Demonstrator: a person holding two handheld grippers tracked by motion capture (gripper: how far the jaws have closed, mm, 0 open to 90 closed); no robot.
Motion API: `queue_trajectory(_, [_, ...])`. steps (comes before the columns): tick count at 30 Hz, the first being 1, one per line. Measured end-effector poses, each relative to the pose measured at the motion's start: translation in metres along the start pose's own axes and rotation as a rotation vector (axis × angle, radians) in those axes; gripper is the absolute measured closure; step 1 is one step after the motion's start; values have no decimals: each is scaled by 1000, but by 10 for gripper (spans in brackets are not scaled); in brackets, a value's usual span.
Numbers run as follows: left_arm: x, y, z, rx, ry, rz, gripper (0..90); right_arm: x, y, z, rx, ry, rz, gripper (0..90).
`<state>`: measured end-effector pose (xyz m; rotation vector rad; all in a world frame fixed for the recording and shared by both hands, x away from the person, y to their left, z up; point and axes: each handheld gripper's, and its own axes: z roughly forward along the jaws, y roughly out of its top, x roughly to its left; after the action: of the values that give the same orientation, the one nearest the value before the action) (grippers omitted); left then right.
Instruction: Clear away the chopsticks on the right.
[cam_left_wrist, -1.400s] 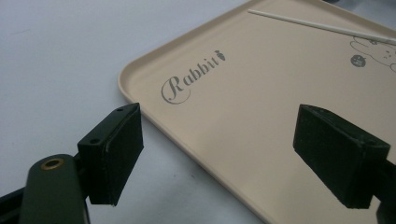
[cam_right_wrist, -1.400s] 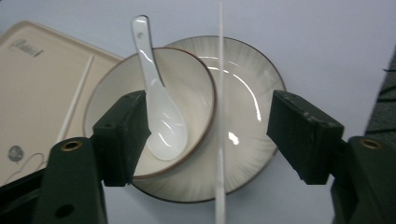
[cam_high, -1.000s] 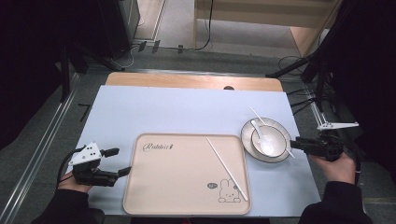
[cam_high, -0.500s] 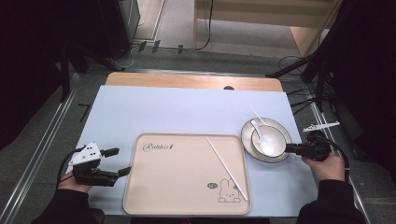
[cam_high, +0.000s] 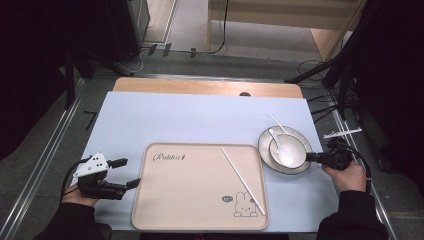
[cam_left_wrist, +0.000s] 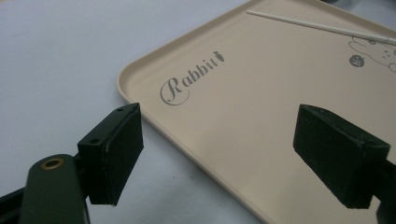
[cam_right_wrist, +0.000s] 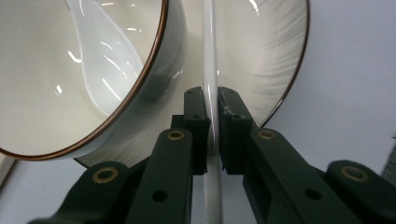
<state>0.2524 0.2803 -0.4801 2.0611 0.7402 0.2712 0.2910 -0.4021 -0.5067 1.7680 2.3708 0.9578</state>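
Note:
A beige "Rabbit" tray (cam_high: 200, 210) lies at the table's front with one white chopstick (cam_high: 242, 180) slanting across it. To its right, a white plate (cam_high: 295, 171) carries a brown-rimmed bowl (cam_high: 295, 145) with a white spoon (cam_high: 282, 150) inside. My right gripper (cam_high: 309, 158) meets the plate's right edge. In the right gripper view it (cam_right_wrist: 211, 105) is shut on a second white chopstick (cam_right_wrist: 209, 56), which lies over the plate (cam_right_wrist: 271, 60) beside the bowl (cam_right_wrist: 46, 93). My left gripper (cam_high: 129, 172) rests open left of the tray, and in its own view (cam_left_wrist: 219, 158) nothing is between the jaws over the tray's corner (cam_left_wrist: 243, 93).
A pale blue mat (cam_high: 200, 120) covers the table, with a wooden strip (cam_high: 200, 87) along the far edge. Cables and dark stands sit on the floor beyond and to the right. The held chopstick's far end (cam_high: 274, 120) pokes out behind the bowl.
My right gripper has moved left to the plate's edge, rolled over, and now sits shut on the chopstick there. The left gripper has stayed put.

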Motion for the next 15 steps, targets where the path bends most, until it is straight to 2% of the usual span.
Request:
queue_trajectory(5, [0, 0, -1, -2, 1, 3, 164, 1, 1, -12, -61, -20, 35, 846])
queue_trajectory(7, [0, 0, -1, -2, 2, 4, 164, 2, 3, -18, -73, -16, 73, 847])
queue_trajectory(15, [0, 0, -1, -3, 3, 4, 164, 11, 7, -42, -151, -47, 84, 848])
